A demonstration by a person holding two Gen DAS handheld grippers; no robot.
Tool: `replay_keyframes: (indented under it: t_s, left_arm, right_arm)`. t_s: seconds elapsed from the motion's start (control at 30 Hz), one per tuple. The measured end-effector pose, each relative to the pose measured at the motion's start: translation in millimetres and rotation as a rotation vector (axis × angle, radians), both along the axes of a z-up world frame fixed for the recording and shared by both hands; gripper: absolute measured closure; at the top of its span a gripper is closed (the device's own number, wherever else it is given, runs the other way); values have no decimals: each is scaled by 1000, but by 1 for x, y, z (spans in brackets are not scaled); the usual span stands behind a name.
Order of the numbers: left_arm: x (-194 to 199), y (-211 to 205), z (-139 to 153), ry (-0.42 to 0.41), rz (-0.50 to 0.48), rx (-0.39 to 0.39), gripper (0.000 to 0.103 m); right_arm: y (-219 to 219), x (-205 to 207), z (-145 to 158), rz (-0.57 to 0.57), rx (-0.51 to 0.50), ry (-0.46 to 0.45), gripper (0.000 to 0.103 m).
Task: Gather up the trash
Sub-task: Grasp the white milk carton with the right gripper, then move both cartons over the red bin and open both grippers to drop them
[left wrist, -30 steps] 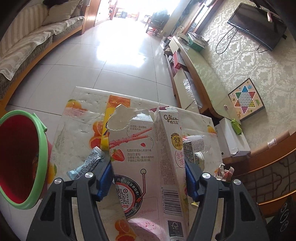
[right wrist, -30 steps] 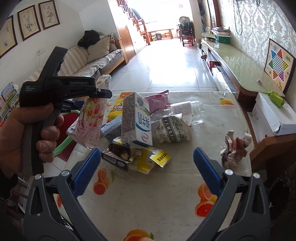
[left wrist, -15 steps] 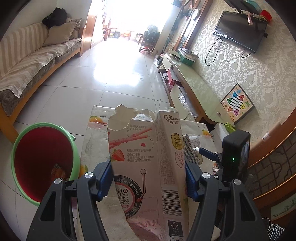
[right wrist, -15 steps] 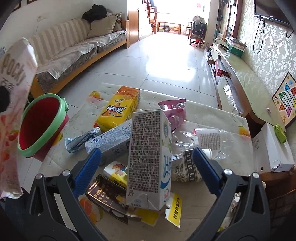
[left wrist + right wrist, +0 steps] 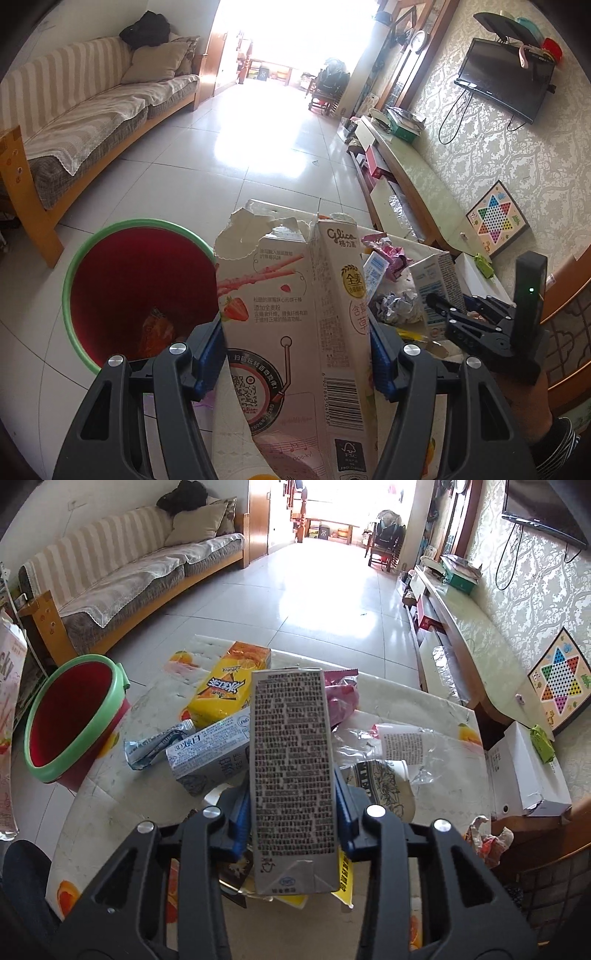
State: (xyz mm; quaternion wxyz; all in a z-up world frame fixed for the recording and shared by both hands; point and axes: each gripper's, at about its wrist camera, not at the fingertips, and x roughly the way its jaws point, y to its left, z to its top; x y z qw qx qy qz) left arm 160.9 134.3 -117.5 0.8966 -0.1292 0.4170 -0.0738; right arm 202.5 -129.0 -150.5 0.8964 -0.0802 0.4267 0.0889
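My left gripper (image 5: pixel 297 350) is shut on a torn pink-and-white Pocky box (image 5: pixel 288 310) and holds it up beside the red bin with a green rim (image 5: pixel 136 288), which has a wrapper in it. My right gripper (image 5: pixel 291 819) is shut on an upright grey carton with small print (image 5: pixel 291 775), above the table's trash pile. The bin also shows in the right wrist view (image 5: pixel 70 720), at the table's left edge. The Pocky box edge (image 5: pixel 9 716) shows at far left.
On the orange-print tablecloth (image 5: pixel 96 812) lie a yellow snack box (image 5: pixel 229 686), a toothpaste box (image 5: pixel 210 749), a crushed tube (image 5: pixel 155 742), a pink wrapper (image 5: pixel 341 698), clear plastic (image 5: pixel 399 742) and a paper cup (image 5: pixel 380 786). A sofa (image 5: pixel 129 583) stands left; a white box (image 5: pixel 524 775) right.
My left gripper has carried the Pocky box leftward, closer to the bin. My right gripper has moved in on the grey carton and shut on it.
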Motion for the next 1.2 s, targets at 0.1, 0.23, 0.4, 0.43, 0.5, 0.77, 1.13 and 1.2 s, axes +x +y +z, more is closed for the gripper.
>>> replay_keyframes:
  t_s: [0.1,0.23,0.4,0.43,0.5,0.77,1.13,1.2]
  left_arm:
    - [-1,18,-2,-3,39,24,42]
    - [3,48,0,-19,97,56,42]
    - [22,85,-2,-32,173,100,41]
    - [28,92,-3,-32,187,108,41]
    - [39,107,-11,-22,206,119,41]
    - [68,130,-47,60,220,163,34]
    - [31,157,-45,24,268,118,16]
    - [17,164,-37,-2,293,120,14]
  right_arm:
    - [5,-14,18,18,23,-31,67]
    - [19,-32,35,63,63,-54,66]
    - [46,-44,46,119,106,-52,66]
    - [52,-46,47,131,107,-54,67]
    - [63,-47,49,150,110,-52,67]
    - [104,-46,44,219,93,-38,66]
    - [158,-26,47,287,118,-41,67]
    - [173,-19,48,307,124,-45,66]
